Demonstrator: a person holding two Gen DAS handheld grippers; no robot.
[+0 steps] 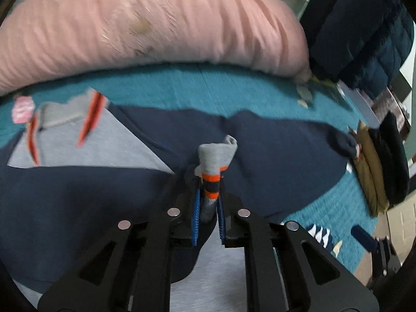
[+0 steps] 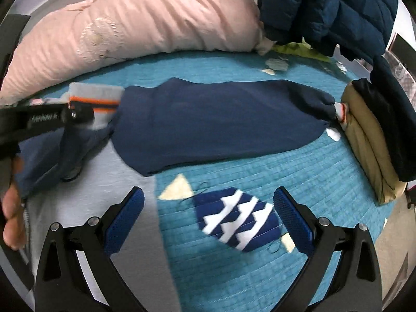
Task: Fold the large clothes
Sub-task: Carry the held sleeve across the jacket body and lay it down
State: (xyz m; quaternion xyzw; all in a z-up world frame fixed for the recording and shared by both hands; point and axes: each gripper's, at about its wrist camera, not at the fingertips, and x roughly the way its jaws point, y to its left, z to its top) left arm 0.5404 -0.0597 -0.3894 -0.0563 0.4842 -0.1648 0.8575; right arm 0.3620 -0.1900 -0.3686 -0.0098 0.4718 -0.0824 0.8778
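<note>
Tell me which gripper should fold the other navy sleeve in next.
Right. The right gripper is open and empty, facing the outstretched sleeve; the left gripper is clamped on the striped cuff.

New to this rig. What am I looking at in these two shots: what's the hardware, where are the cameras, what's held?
No robot arm: a person carries handheld tongs in each hand, each with a fisheye camera looking along its fingers. The left view shows the left tongs shut on the grey, orange-striped cuff of a navy sweatshirt spread on a teal bedspread. The right view shows the right tongs open and empty above the bedspread, with the person's hand at the left edge. A pink pillow lies behind, folded clothes to the right.
</note>
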